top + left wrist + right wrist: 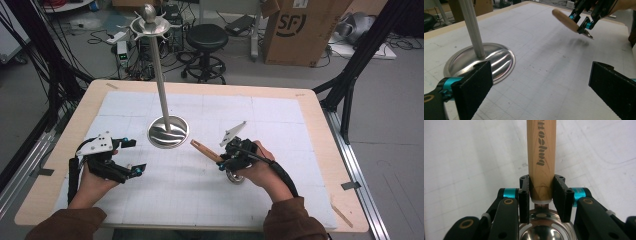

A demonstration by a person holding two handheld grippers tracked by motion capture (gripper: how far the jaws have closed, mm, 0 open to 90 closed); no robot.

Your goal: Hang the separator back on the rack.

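A utensil with a wooden handle [205, 150] and a shiny metal bowl [236, 177] is held just above the white mat. My right gripper [222, 161] is shut on the handle where it meets the bowl. In the right gripper view the jaws of my right gripper [541, 192] press both sides of the printed handle [541, 152], with the bowl [546, 230] below them. A steel stand has a round base [168, 132] and a tall pole [161, 75] with a hooked top [149, 22]. My left gripper [136, 156] is open, left of the base [499, 62], and holds nothing.
A white gridded mat [280, 110] covers the wooden table [325, 130]. Behind the table stand a black stool [206, 37] and a cardboard box [300, 30], with cables on the floor. The right gripper [581, 22] and the handle [565, 20] hang beyond my left jaws.
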